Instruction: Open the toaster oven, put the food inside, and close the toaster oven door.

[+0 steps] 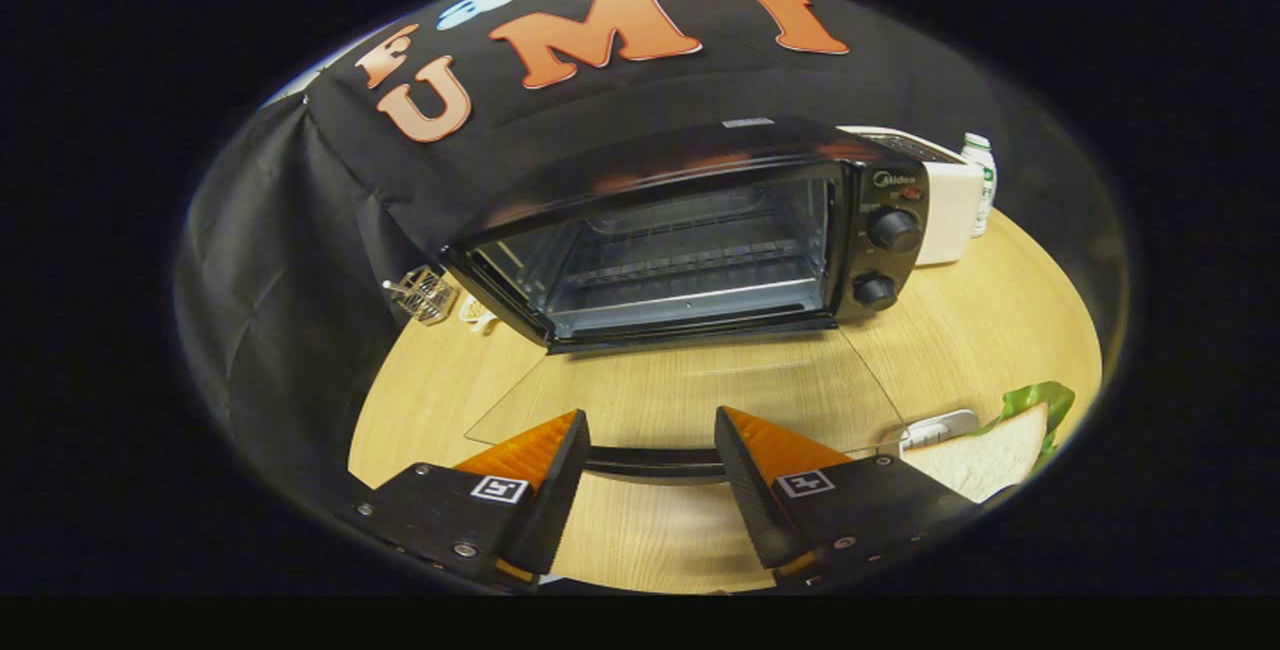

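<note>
The wooden table [1000, 330] is seen under everything, with bare room at 3 o'clock of the toaster oven [690, 230]. The toaster oven is set at 12 o'clock of the gripper [650, 475], its cavity exposed and its glass door [690, 385] laid flat toward the fingers. The door's handle [655, 462] is seen crossing the gap between the fingertips, whose jaws are spread apart and released, nothing being grasped. A white appliance [945, 195] is placed at 2 o'clock, behind the oven. The slice of bread [990, 455] is found at 3 o'clock, just beside the right finger, at the table's edge, with a green leaf [1040, 400] behind it
</note>
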`<state>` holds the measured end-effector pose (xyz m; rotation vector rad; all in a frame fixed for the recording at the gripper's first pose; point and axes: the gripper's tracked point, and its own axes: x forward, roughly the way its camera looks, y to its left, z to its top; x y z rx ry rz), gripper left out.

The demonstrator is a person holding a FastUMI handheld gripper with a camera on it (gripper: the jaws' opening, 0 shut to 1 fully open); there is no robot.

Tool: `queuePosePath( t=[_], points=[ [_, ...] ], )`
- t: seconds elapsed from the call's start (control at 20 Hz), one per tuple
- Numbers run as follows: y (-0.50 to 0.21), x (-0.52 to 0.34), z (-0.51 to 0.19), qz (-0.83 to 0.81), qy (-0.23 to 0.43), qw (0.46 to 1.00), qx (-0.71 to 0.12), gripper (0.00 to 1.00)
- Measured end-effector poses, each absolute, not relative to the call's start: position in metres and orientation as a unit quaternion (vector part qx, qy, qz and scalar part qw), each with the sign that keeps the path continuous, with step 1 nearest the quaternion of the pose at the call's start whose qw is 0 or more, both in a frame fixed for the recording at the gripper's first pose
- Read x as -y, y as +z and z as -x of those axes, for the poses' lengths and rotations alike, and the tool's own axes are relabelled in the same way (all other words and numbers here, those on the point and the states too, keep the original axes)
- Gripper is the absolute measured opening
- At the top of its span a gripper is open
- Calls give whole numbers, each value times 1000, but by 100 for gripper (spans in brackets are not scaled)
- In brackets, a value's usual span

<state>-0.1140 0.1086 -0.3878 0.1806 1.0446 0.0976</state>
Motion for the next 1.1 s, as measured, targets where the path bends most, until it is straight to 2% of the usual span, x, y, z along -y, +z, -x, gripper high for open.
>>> queuePosePath(
  t=[0.45, 0.6, 0.8, 1.05, 1.1],
  points=[
    [-435, -104, 140, -5, 43, 823, -567, 74],
    [-440, -105, 135, 15, 53, 828, -557, 74],
    [-432, -103, 137, 8, 62, 821, -567, 74],
    [-383, -84, 133, -24, 70, 837, -543, 74],
    [-374, -77, 134, -20, 70, 840, -538, 76]
  ],
)
